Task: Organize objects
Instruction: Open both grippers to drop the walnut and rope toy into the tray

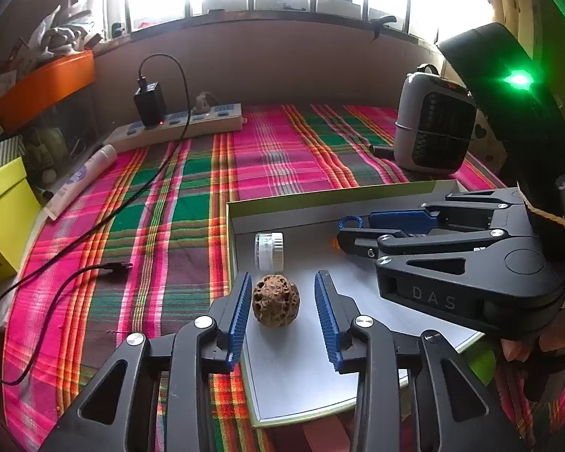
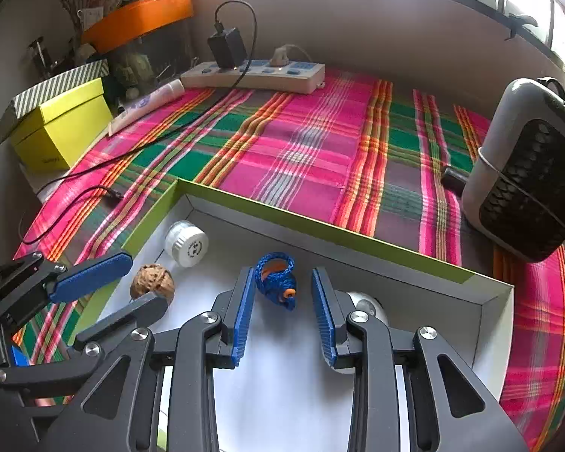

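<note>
A shallow green-edged box lid [image 1: 293, 203] with a white inside lies on the plaid cloth. In it are a brown walnut [image 1: 277, 300], a small white jar [image 1: 269, 250] and a blue braided cord with an orange bead [image 2: 277, 280]. My left gripper [image 1: 284, 278] is open, its blue pads on either side of the walnut, not touching it. My right gripper [image 2: 282, 277] is open around the blue cord, and also shows in the left wrist view [image 1: 352, 233]. A grey rounded thing [image 2: 365, 303] is partly hidden behind the right finger.
A grey heater [image 1: 433, 120] stands at the back right. A power strip [image 1: 177, 124] with a black charger and a trailing cable [image 1: 105, 222] lies at the back left. A tube [image 1: 81, 182] and a yellow box [image 2: 62, 128] sit at the left.
</note>
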Motion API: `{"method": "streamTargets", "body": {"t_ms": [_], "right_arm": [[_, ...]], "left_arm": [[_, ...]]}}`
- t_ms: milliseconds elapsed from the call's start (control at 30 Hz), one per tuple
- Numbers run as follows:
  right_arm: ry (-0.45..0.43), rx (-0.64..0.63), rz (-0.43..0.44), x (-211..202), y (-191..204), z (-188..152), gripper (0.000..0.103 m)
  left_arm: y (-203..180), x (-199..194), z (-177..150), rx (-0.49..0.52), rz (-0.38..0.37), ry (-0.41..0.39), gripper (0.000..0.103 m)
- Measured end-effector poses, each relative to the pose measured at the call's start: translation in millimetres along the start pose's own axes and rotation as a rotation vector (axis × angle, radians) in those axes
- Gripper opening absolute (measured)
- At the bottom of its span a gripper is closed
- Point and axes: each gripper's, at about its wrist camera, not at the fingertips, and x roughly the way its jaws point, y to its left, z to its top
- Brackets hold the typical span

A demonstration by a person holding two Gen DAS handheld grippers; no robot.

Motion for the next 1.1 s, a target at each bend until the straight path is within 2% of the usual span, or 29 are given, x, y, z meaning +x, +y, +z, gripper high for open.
{"method": "streamTargets", "body": {"t_ms": [567, 1100], "right_arm": [[-0.059, 0.041, 0.015, -30.6, 3.5, -12.0, 0.032], [-0.117, 0.083, 0.02, -64.4, 13.6, -37.7, 0.032]], "left_arm": [[1.9, -23.8, -5.9, -0.01, 0.015, -0.031, 0.036], [0.9, -52.5, -17.8, -0.017, 0.023, -0.062, 0.037]]}}
